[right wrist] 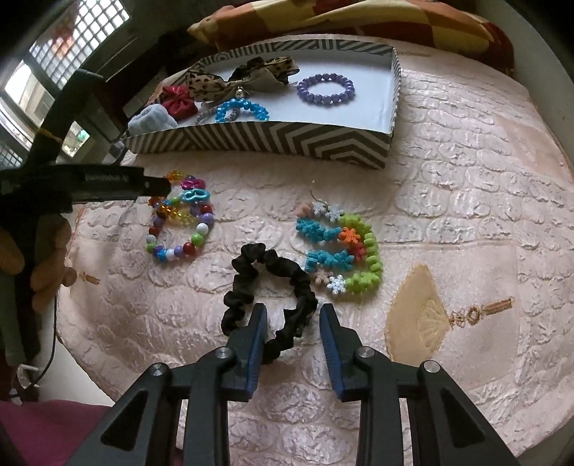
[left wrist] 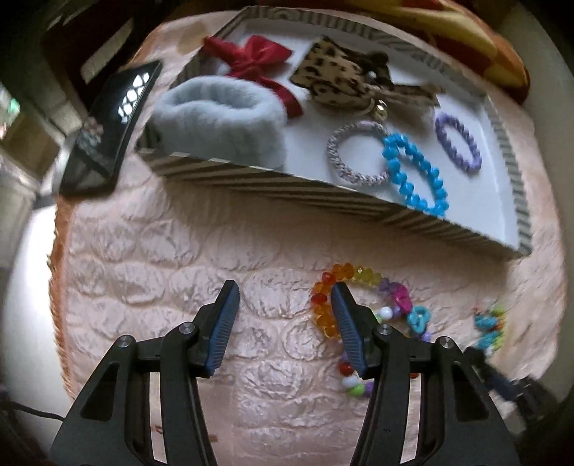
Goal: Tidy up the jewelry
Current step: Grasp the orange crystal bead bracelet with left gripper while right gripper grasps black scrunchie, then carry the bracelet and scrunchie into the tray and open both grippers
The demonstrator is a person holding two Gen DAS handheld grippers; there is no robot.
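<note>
A zebra-striped box (left wrist: 272, 186) (right wrist: 272, 138) holds a grey fluffy band (left wrist: 219, 118), a red bow (left wrist: 258, 59), a leopard bow (left wrist: 340, 77), a blue bead bracelet (left wrist: 416, 175) and a purple bracelet (right wrist: 325, 89). My left gripper (left wrist: 285, 290) is open, low over the pink quilt, its right finger beside a rainbow bead bracelet (left wrist: 324, 304) (right wrist: 179, 222). My right gripper (right wrist: 292, 310) is open just above a black scrunchie (right wrist: 272, 297), its fingers astride the scrunchie's right side. A snowflake bead bracelet (right wrist: 340, 251) lies to the right of the scrunchie.
The pink quilted cover (right wrist: 448, 215) lies over a round table. A dark phone-like slab (left wrist: 111, 125) lies left of the box. A yellow-red patterned cushion (right wrist: 358, 21) sits behind the box. My left gripper's arm (right wrist: 89, 186) shows in the right wrist view at the left.
</note>
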